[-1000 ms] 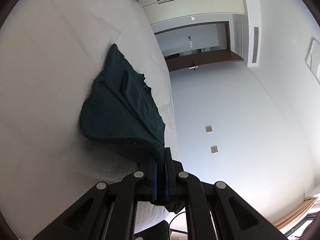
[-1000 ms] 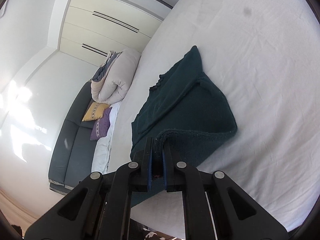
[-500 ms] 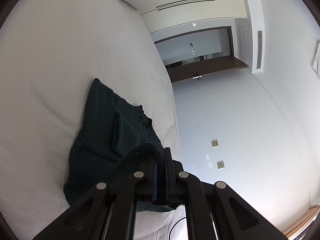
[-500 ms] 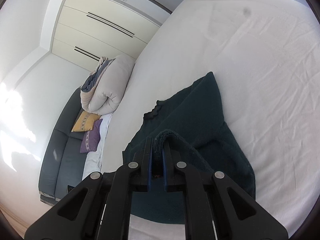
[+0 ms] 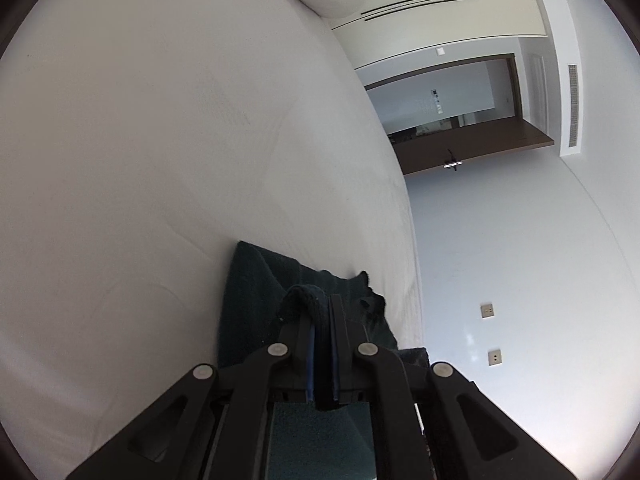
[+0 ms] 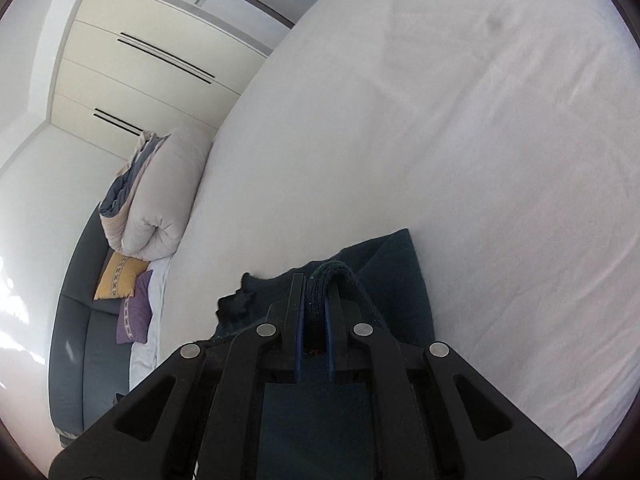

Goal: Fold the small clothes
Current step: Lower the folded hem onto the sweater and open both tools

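A: Where's the garment rn?

B: Dark green knit top (image 5: 256,304) lies on the white bed (image 5: 160,160), close to the near edge, w/ its far corner flat on the sheet. Same piece in the right cam (image 6: 396,276).

A: Left gripper?

B: Left gripper (image 5: 322,308) is clamped tight on a rolled hem of the knit, fabric looping up over the left finger. Jaws nearly together, just the cloth btwn them.

A: And the right?

B: Right gripper (image 6: 316,292) pinches a ribbed edge too, narrow gap filled w/ knit, which bulges out past the tips.

A: Is the held edge on the sheet?

B: Can't tell, the tools hide the near part. Fabric below them looks doubled over.

A: Anything else around?

B: Rolled duvet (image 6: 156,200) at the bed's far end, grey sofa (image 6: 80,344) w/ a yellow cushion (image 6: 118,276) and a purple cushion (image 6: 134,312). Cream wardrobe (image 6: 132,68) behind. Left cam shows an open doorway (image 5: 452,108) and white wall (image 5: 520,280).
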Demonstrator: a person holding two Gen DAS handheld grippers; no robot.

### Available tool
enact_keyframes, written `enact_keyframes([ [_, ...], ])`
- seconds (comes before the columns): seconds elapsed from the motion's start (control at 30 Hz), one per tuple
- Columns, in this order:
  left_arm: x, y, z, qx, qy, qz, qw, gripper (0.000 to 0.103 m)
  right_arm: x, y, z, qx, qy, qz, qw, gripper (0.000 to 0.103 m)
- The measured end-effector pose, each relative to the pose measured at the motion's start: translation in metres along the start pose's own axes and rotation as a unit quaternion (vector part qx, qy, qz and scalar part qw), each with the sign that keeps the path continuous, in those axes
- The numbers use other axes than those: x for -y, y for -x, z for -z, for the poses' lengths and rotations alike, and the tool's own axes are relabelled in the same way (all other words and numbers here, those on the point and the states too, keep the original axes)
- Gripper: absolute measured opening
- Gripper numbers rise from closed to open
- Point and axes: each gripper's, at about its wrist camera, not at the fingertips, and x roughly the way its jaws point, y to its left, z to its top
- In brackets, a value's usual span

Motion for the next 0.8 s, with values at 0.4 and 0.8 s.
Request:
enact_keyframes([
  [0.4, -0.014, 0.026, 0.017, 0.047, -0.003, -0.007, 0.9988, 0.074, 0.004, -0.022, -0.013, 0.016, -0.003, 0.007, 1.0, 0.068],
  [0.8, 0.009, -0.003, 0.084, -0.008, -0.162, -0.109, 0.9806, 0.042, -0.016, -0.028, 0.062, -0.029, 0.123, 0.054, 0.991, 0.064],
])
